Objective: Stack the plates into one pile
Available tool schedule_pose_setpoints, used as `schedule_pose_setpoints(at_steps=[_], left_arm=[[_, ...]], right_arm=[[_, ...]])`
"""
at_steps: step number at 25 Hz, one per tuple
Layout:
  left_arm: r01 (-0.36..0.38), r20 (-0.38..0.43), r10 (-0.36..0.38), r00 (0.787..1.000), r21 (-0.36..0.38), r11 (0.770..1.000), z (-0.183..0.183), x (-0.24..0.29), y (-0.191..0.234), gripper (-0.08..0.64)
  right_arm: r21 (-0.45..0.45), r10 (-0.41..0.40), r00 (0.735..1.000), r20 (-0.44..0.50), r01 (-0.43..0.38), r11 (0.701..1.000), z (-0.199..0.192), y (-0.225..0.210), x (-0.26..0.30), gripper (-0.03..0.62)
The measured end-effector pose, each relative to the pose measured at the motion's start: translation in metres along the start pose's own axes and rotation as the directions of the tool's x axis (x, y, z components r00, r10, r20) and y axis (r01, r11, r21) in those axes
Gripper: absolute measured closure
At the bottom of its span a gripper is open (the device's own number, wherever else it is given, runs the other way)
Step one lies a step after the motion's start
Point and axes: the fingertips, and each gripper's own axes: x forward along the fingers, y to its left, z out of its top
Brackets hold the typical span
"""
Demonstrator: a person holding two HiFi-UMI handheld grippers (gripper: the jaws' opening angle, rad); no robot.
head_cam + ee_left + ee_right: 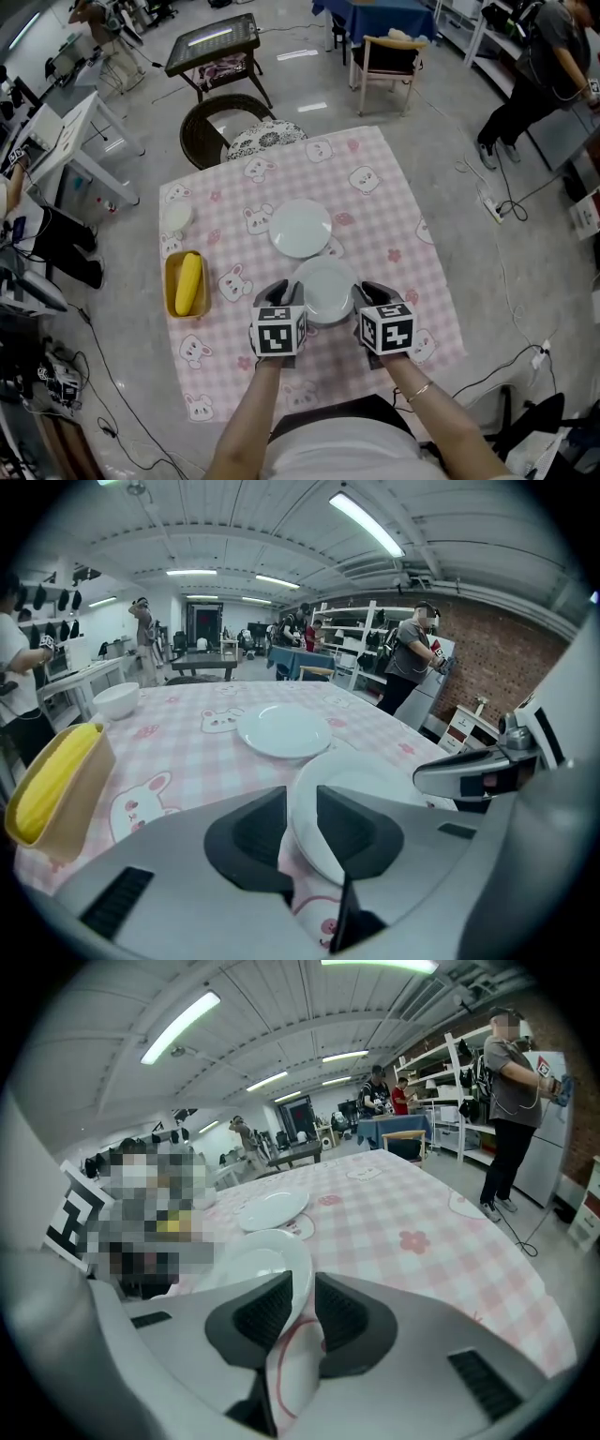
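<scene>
Two white plates lie apart on the pink bunny tablecloth. The far plate [300,228] [282,730] [272,1209] sits mid-table. The near plate [324,291] [366,794] [251,1267] lies just in front of it, between both grippers. My left gripper [284,302] [301,832] is open, its jaws straddling the near plate's left rim. At the opposite rim my right gripper [364,300] [303,1309] stands the same way, open. Tablecloth shows in each gap under the rim.
A tan tray [172,285] holding a yellow banana [188,283] [49,778] sits at the table's left edge, with a small white bowl [176,217] [116,700] behind it. A round chair [228,127] stands beyond the far edge. People and furniture fill the room around.
</scene>
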Motion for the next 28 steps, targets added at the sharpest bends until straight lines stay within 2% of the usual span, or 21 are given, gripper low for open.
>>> schedule_pose_setpoints(at_steps=[7, 15, 21, 28], left_arm=[[-0.025, 0.088, 0.026, 0.996, -0.01, 1.0, 0.032, -0.019, 0.014, 0.445], [-0.073, 0.19, 0.075, 0.979, -0.019, 0.997, 0.074, -0.033, 0.04, 0.445], [-0.096, 0.229, 0.098, 0.969, -0.018, 0.995, 0.089, -0.03, 0.042, 0.445], [-0.109, 0.229, 0.109, 0.967, -0.014, 0.994, 0.112, -0.02, 0.069, 0.445]], right_arm=[[-0.035, 0.023, 0.994, 0.104, -0.019, 0.999, 0.048, 0.001, -0.011, 0.509], [-0.088, 0.08, 0.977, 0.197, -0.063, 0.994, 0.105, 0.021, -0.01, 0.509], [-0.121, 0.112, 0.969, 0.221, -0.087, 0.989, 0.119, 0.023, -0.004, 0.509], [-0.128, 0.112, 0.969, 0.219, -0.086, 0.988, 0.145, 0.034, 0.02, 0.509]])
